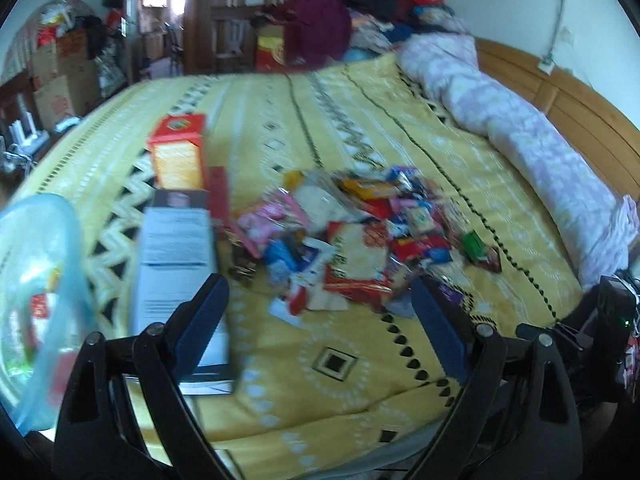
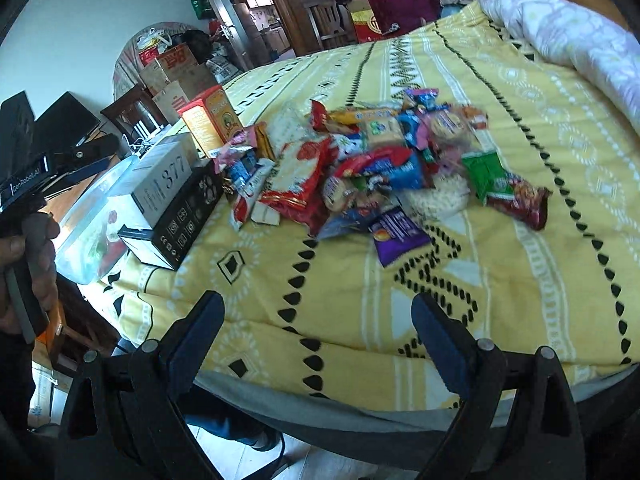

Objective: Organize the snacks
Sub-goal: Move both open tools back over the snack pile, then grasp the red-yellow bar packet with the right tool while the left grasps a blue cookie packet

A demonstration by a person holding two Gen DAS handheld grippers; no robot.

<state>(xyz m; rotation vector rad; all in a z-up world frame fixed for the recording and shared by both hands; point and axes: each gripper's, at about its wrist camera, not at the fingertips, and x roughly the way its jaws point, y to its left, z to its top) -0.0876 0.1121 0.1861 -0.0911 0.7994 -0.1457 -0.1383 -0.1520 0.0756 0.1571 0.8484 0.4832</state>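
Note:
A pile of mixed snack packets lies in the middle of a yellow patterned bedspread; it also shows in the right wrist view. Left of it stand a red and orange box, a grey and white box and a clear blue-tinted plastic container. The same boxes show in the right wrist view: orange box, grey box, container. A purple packet lies nearest. My left gripper is open and empty, short of the pile. My right gripper is open and empty near the bed's front edge.
A rolled pink quilt lies along the bed's right side by a wooden headboard. Clothes and bags are heaped at the far end. Cardboard boxes stand beside the bed on the left. The left hand-held gripper shows at left.

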